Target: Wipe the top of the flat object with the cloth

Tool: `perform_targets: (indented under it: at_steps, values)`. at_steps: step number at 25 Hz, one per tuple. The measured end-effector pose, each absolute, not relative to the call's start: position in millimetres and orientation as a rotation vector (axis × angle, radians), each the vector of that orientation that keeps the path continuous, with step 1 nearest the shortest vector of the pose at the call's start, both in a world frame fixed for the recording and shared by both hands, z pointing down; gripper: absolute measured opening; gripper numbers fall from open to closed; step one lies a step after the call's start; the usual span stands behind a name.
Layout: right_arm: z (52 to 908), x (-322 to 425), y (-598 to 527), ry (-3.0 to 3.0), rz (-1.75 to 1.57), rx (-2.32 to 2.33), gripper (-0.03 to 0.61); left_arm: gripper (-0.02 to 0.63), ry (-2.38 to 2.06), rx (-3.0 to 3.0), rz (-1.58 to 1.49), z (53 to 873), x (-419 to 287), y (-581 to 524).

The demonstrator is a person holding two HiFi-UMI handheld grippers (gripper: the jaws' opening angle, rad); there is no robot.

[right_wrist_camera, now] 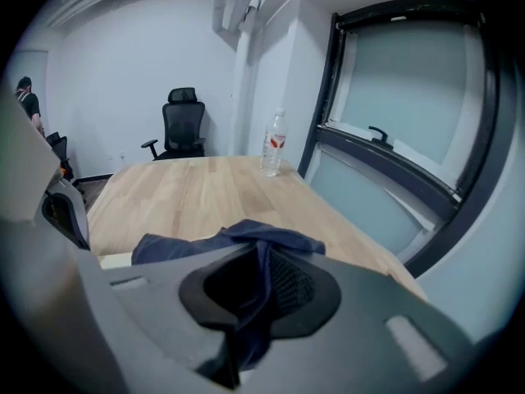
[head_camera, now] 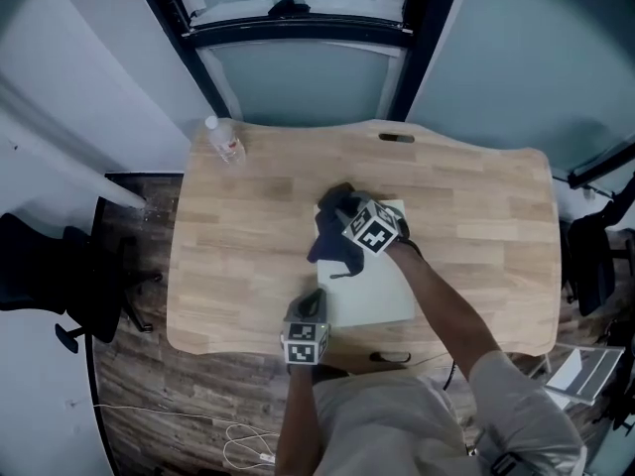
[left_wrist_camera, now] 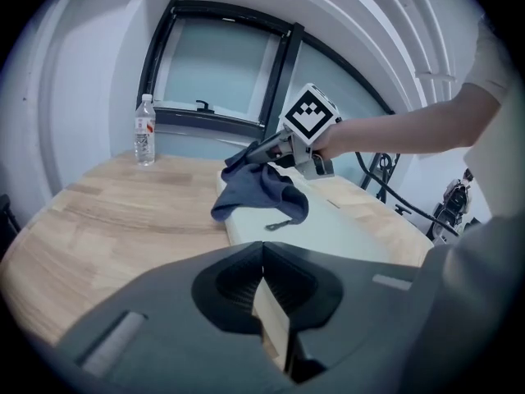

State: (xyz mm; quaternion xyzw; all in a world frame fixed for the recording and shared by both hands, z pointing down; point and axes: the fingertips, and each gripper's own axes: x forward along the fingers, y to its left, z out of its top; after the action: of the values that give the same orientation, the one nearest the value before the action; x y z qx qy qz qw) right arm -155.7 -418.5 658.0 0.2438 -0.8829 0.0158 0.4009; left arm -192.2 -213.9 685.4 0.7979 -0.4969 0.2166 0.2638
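Right gripper jaws pinching dark cloth, cloth lying on pale board. Left gripper jaws clamping board's near edge. Bottle standing at wooden counter corner, below window.

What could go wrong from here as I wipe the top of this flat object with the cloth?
1. The left tool grips the flat object only at its near edge, so a hard wiping push might pivot it or pull it free.
2. The cloth hangs bunched from the right tool; little of it may touch, and the tool itself could scrape the surface.
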Motion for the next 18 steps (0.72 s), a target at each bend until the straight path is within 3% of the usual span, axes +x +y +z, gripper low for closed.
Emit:
perform_targets:
  at_steps: [10, 18]
  values:
    - [611.6, -34.3, -382.7, -2.240, 0.063, 0.942, 0.048, 0.008, -1.462, 2.118, 0.533, 650.2, -164.0, -196.1]
    - [586.0, 15.2, -292.6, -2.337, 0.224, 1.102, 0.048, 0.008, -1.574, 2.133, 0.463, 616.6, -136.5, -173.5]
